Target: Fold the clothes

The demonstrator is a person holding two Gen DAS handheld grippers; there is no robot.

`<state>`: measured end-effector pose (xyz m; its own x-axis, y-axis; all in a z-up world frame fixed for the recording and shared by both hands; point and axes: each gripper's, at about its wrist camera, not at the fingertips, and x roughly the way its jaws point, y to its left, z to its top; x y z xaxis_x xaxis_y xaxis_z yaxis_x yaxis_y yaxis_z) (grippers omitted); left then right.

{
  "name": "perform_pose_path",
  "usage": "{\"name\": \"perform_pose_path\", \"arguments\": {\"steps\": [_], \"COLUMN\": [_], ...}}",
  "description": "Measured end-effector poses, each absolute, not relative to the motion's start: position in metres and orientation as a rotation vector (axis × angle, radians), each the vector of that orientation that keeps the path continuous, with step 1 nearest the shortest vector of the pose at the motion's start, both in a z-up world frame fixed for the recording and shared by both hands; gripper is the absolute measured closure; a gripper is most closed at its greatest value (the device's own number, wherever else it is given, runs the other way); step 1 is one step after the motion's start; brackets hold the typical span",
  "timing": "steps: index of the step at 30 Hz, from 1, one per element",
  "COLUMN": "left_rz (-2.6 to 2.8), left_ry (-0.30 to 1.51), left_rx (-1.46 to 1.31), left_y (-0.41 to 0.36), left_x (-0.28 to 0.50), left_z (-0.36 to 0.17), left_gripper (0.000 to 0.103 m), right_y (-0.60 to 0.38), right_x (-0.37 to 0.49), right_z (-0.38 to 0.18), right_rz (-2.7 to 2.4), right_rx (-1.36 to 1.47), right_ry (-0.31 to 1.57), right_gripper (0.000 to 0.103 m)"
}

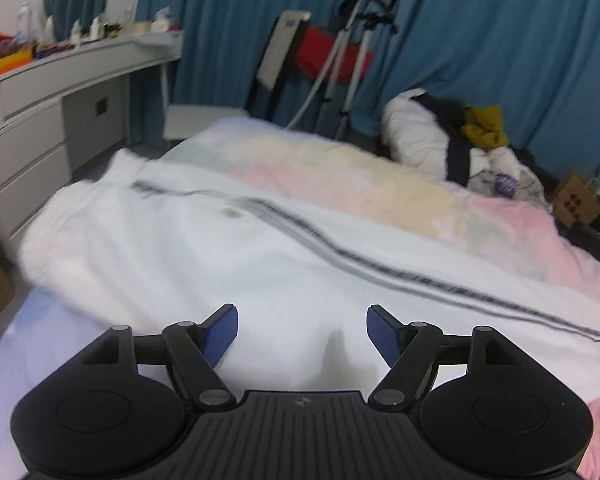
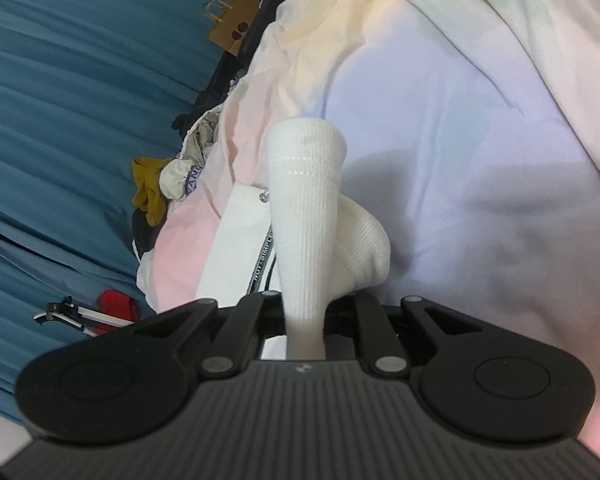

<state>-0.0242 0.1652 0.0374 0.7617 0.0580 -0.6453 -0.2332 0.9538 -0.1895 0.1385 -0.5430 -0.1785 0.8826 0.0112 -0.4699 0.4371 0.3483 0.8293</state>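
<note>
From the left wrist, the left tongs [image 1: 302, 330] stand released, blue pads [image 1: 220, 334] apart with nothing between them, above a white garment [image 1: 220, 248] with a dark stripe that lies spread across the pastel bed [image 1: 340, 160]. They should come down on a flat edge of the fabric, not a bunched fold, and pinch one layer only.

From the right wrist, the right tongs [image 2: 304, 320] are clenched on a ribbed white cuff [image 2: 306, 200], which stands up from the jaws over the bed, beside the garment's striped edge. I judge the cuff belongs to that garment. Keeping this grip firm and carrying the cuff across slowly should give a straight crease.
</note>
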Motion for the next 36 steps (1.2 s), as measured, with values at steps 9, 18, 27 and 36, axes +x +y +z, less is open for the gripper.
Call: {"name": "perform_pose_path", "arguments": {"steps": [9,18,27,36], "left_rz": [0.064,0.004,-0.002,-0.008], "left_ry": [0.645,0.721,0.729,0.726], "left_rx": [-0.119,-0.029,-0.021,-0.004], "left_y": [0.087,0.075,0.077,0.079], "left_x": [0.077,0.102,0.106,0.104], "left_z": [-0.004,-0.074,-0.077,-0.075], "left_gripper": [0.027,0.026,0.024,0.024], "right_y": [-0.543,-0.542,-0.534,-0.499], "right_x": [0.137,0.141,0.145,0.146], "right_z": [-0.173,-0.179,-0.175,-0.117], "right_rz": [-0.285,-0.315,-0.33,-0.334], "right_rx": [1.157,1.137,1.02,0.761], "right_ry": [0.414,0.447,0.471,0.371], "right_gripper": [0.092,0.092,0.092,0.092]}}
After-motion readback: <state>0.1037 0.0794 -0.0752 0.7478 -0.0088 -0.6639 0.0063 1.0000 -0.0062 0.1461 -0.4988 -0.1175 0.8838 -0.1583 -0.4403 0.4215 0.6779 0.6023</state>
